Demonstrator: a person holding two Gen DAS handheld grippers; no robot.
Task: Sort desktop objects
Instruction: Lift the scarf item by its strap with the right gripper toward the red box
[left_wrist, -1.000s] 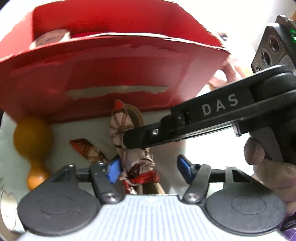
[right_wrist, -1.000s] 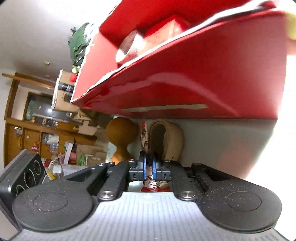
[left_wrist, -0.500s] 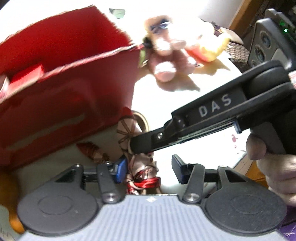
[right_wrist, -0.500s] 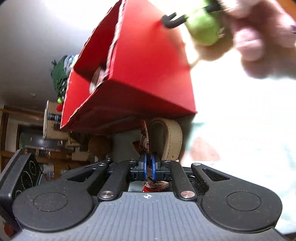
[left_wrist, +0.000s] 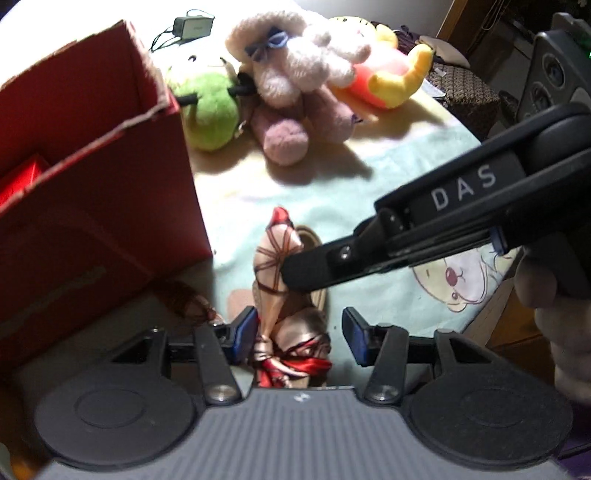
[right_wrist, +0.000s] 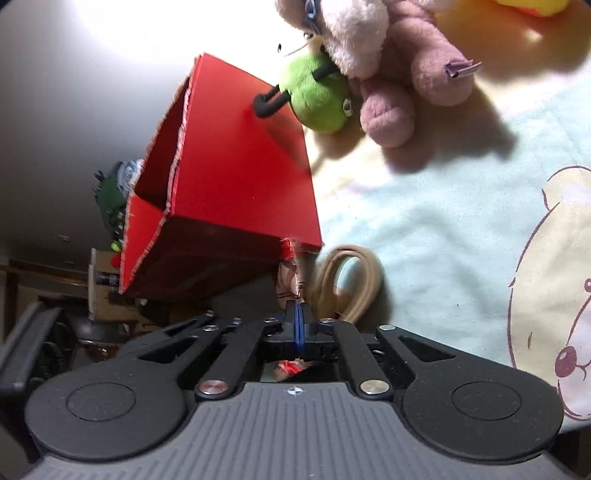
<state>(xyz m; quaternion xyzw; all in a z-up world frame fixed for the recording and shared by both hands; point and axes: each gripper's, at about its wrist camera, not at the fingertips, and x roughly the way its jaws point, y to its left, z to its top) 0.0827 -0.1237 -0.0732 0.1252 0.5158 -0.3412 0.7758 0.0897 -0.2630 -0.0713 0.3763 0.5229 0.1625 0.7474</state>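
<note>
Scarf (left_wrist: 275, 266) pinched in right gripper (right_wrist: 295, 326) — left gripper (left_wrist: 299, 334) half-open around it; one red box (left_wrist: 92, 206), three plush toys (left_wrist: 295, 74).

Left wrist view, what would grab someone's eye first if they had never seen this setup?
Probably the big red box open at the top on the left, and the heap of soft toys behind it on the pale cloth. Nearer the camera, the right gripper, jaws shut, pinches a patterned silk scarf that hangs down between the left gripper jaws.
</note>
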